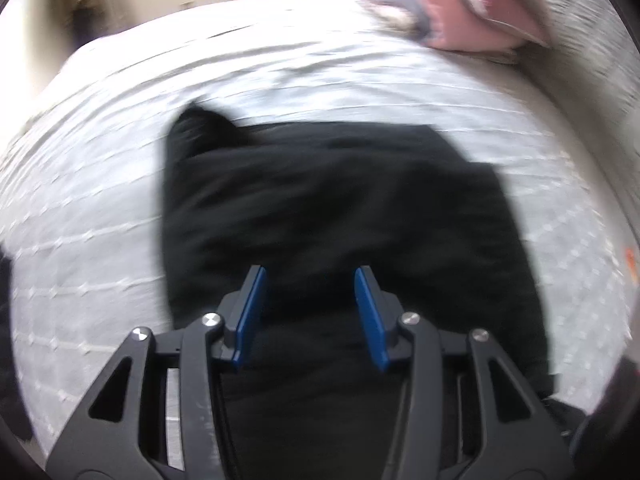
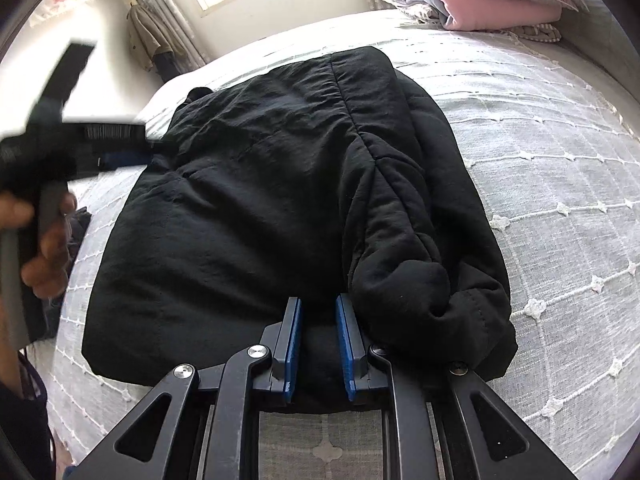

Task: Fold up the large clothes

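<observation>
Right gripper (image 2: 318,300) clamps black jacket (image 2: 260,200) hem; left gripper (image 1: 310,272) parted — empty.

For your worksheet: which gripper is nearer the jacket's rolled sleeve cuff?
Right. The right gripper sits right beside the rolled sleeve cuff; the left gripper hangs at the jacket's far left edge.

A black padded jacket (image 2: 256,200) lies folded into a thick, roughly rectangular bundle on a bed covered with a white stitched coverlet (image 2: 560,200). Its matte fabric is creased and puffy. One sleeve (image 2: 400,240) is folded lengthwise along the bundle's right side, its cuff bunched at the near corner. A small flap of cloth sticks up at the far left corner.
</observation>
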